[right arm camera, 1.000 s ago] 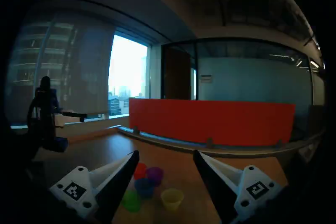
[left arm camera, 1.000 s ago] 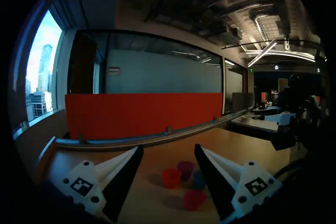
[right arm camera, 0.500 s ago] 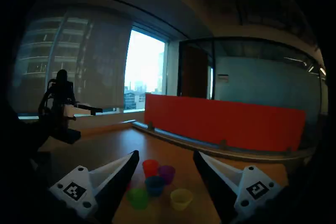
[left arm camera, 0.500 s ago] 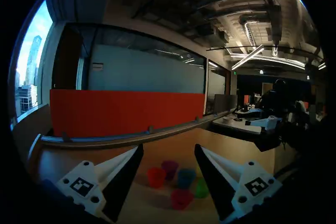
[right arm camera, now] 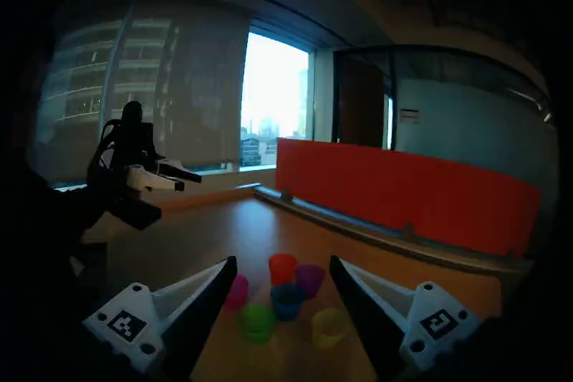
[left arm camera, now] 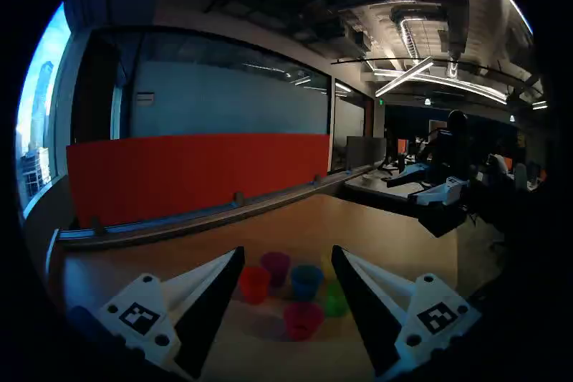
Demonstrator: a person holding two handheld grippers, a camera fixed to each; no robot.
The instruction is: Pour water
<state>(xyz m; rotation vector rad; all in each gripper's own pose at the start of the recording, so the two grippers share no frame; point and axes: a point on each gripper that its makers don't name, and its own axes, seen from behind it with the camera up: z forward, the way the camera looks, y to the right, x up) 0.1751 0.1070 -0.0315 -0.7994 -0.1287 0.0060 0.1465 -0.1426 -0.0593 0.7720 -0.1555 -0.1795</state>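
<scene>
— Where are the cups found?

— A cluster of small plastic cups is set on the wooden tabletop (right arm camera: 215, 231), just ahead of both pairs of tongs. In the right gripper view, a red plastic cup (right arm camera: 282, 268) is placed at the back, with a purple plastic cup (right arm camera: 310, 279) just beside it. A blue plastic cup (right arm camera: 287, 300) is set in the middle. A pink plastic cup (right arm camera: 236, 291), a green plastic cup (right arm camera: 256, 322) and a yellow plastic cup (right arm camera: 329, 327) are ranged along the near side. Whether anything is held in the cups cannot be told.

— How are the tongs held?

— The left tongs (left arm camera: 287, 249) are held wide apart above the tabletop, and the cups are seen through the gap; none is touched. The right tongs (right arm camera: 283, 259) are likewise spread apart, with nothing clamped.

— And what is seen around them?

— A long red partition panel (left arm camera: 193, 167) is mounted along the far edge of the tabletop. A bright window (right arm camera: 276, 110) is seen beyond it. In the right gripper view, the left tongs are also made out at the far left, well apart from the cups.
</scene>
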